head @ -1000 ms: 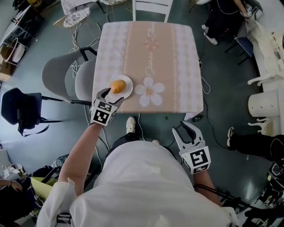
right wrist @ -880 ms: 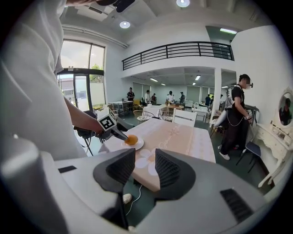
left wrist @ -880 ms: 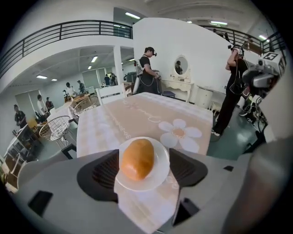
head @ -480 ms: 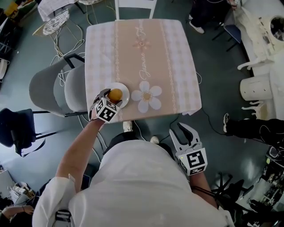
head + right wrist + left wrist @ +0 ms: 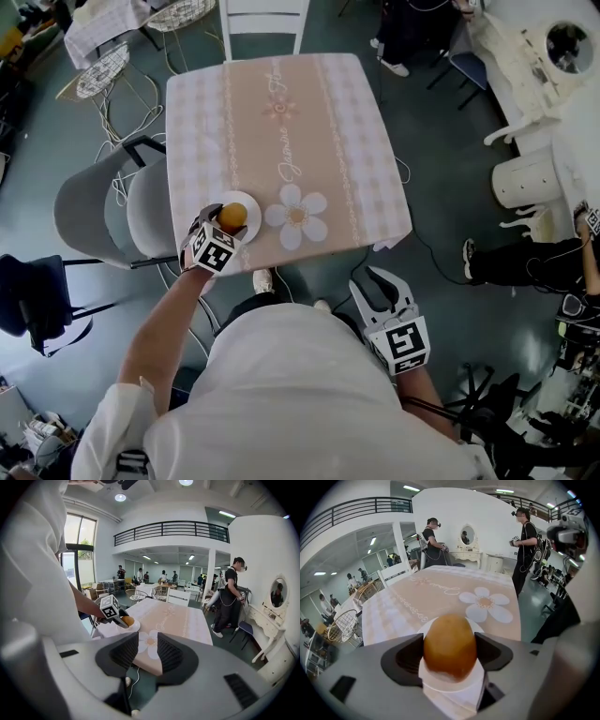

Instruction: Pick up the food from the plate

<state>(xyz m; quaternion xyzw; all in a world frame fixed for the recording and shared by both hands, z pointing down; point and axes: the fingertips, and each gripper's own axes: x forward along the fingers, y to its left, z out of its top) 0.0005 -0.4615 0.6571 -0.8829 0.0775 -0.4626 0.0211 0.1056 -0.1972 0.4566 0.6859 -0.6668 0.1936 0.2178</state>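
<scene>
An orange, egg-shaped piece of food (image 5: pixel 232 215) sits on a small white plate (image 5: pixel 251 203) near the front left corner of the table. My left gripper (image 5: pixel 225 225) reaches over the plate's near rim with its jaws wide, one on each side of the food (image 5: pixel 450 646). The pads lie close against its sides, and the food still rests on the plate (image 5: pixel 440 680). My right gripper (image 5: pixel 380 281) hangs off the table's front edge, over the floor, open with nothing between its fingers. The right gripper view shows the food (image 5: pixel 127 620) and the plate from a distance.
The table (image 5: pixel 281 122) has a beige checked cloth with a white flower print (image 5: pixel 295 216). Two grey chairs (image 5: pixel 103 211) stand at its left, a white chair (image 5: pixel 262 14) at the far end. White furniture (image 5: pixel 534 178) and several people are to the right and behind.
My left gripper has moved forward over the plate, so its jaws now flank the food. The right gripper has stayed low by the table's front edge.
</scene>
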